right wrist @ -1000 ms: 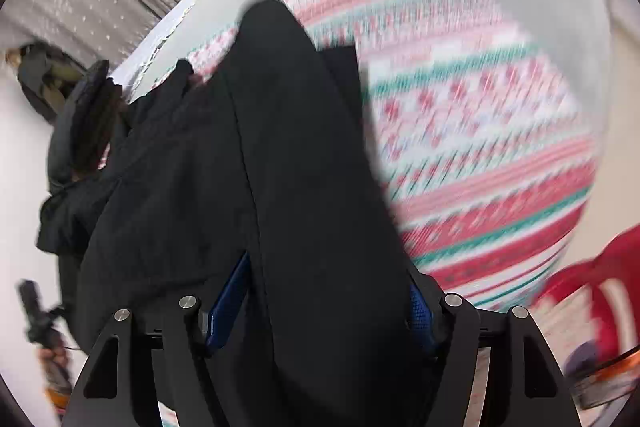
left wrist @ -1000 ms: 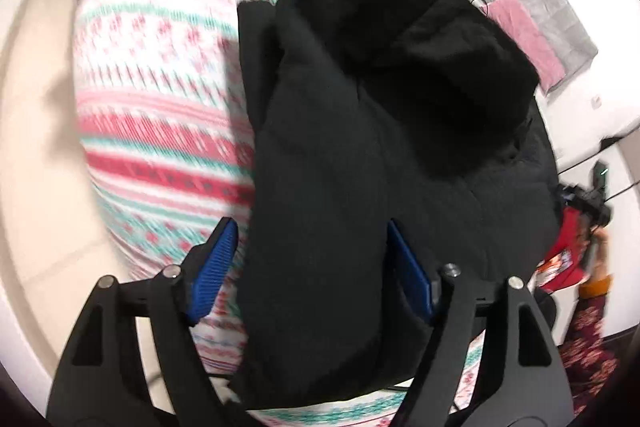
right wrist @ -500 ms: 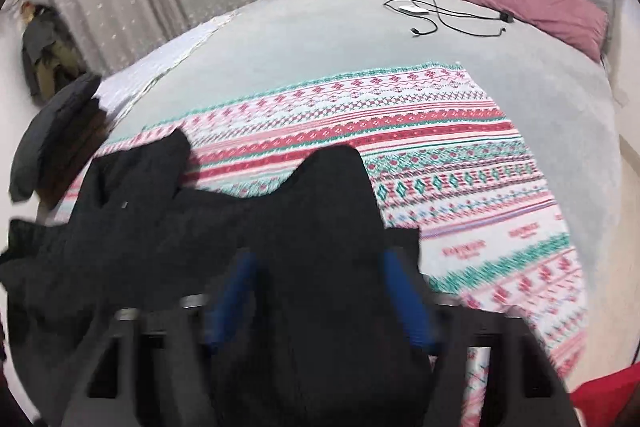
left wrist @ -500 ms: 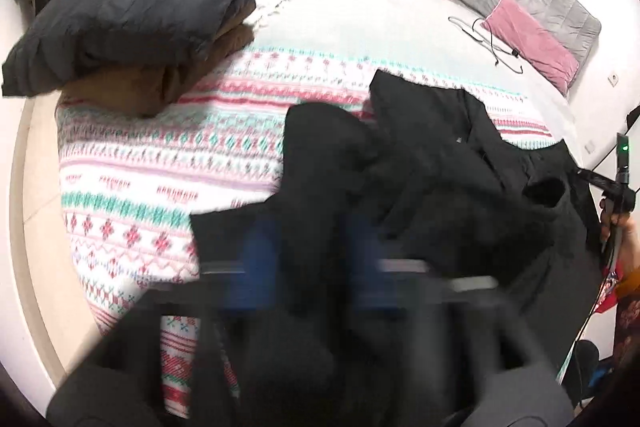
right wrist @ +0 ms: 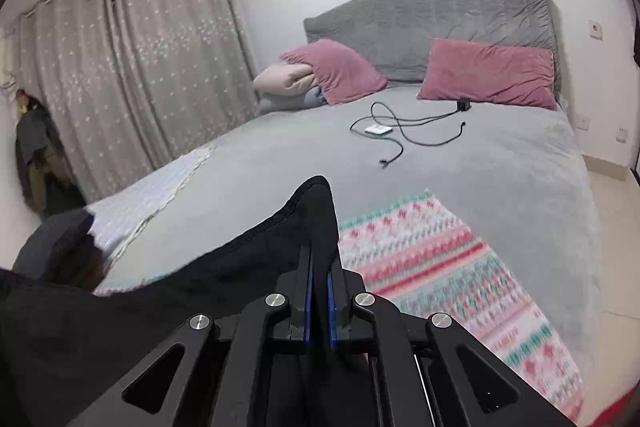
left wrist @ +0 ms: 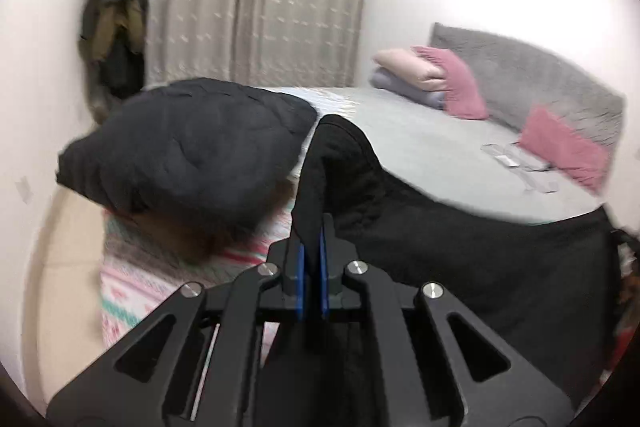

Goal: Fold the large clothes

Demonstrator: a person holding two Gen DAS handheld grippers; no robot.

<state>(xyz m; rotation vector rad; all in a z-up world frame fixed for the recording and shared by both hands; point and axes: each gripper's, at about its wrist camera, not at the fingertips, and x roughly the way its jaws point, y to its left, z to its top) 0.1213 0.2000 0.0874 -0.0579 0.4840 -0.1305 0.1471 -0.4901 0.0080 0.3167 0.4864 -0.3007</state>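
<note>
A large black garment (left wrist: 460,251) is lifted above the bed and stretches between my two grippers. My left gripper (left wrist: 313,227) is shut on one edge of it, with a fold of black cloth rising above the blue pads. My right gripper (right wrist: 319,259) is shut on another edge of the same garment (right wrist: 168,291), which sags down to the left. The patterned red, white and green blanket (right wrist: 440,267) lies on the bed below; it also shows in the left wrist view (left wrist: 132,291).
A stack of folded dark and brown clothes (left wrist: 188,159) sits on the bed's left end. Pink pillows (right wrist: 488,73), a charger cable (right wrist: 404,131) and a grey headboard (right wrist: 432,15) lie beyond. Curtains (right wrist: 132,67) and hanging coats (left wrist: 116,31) are at the left wall.
Both grippers closed on the black garment and lifted it off the blanket. The views swung from looking down at the bed to looking level across the room.
</note>
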